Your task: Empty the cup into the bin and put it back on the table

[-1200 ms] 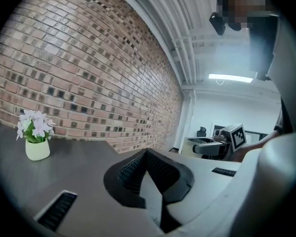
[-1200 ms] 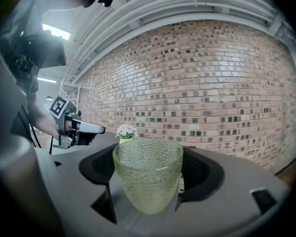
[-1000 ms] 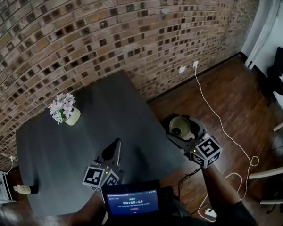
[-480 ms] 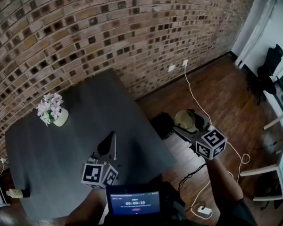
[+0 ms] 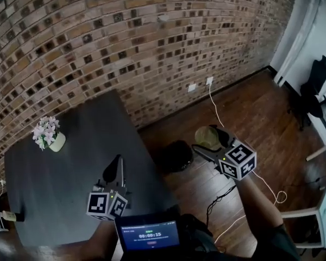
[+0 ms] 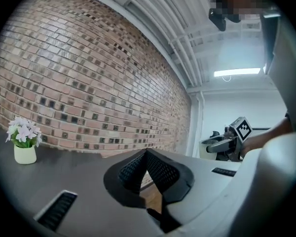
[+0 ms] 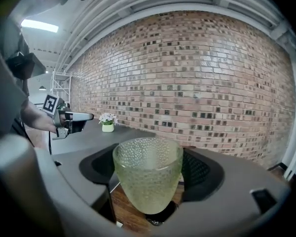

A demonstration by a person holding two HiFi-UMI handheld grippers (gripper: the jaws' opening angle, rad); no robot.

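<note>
Because the cup (image 7: 147,179) looks like thick, dimpled, pale green glass, judge it rigid, moderately heavy and breakable if dropped. The beaded wall should give the pads some purchase, but the taper toward the base may let it slip downward. Hold it across the mid-wall, where the right gripper (image 5: 211,141) is clamped, one wide-spread jaw on either side.

The long axis stands roughly vertical. The mouth faces up and the narrow base points down, so the cup is not tipped. No contents can be made out through the glass.

The cup hangs over the wooden floor (image 5: 250,118), off the table (image 5: 70,167) and near the black bin (image 5: 174,155), just to its right rather than above it. The left gripper (image 5: 118,165) hovers over the table edge, jaws together and holding nothing.
</note>
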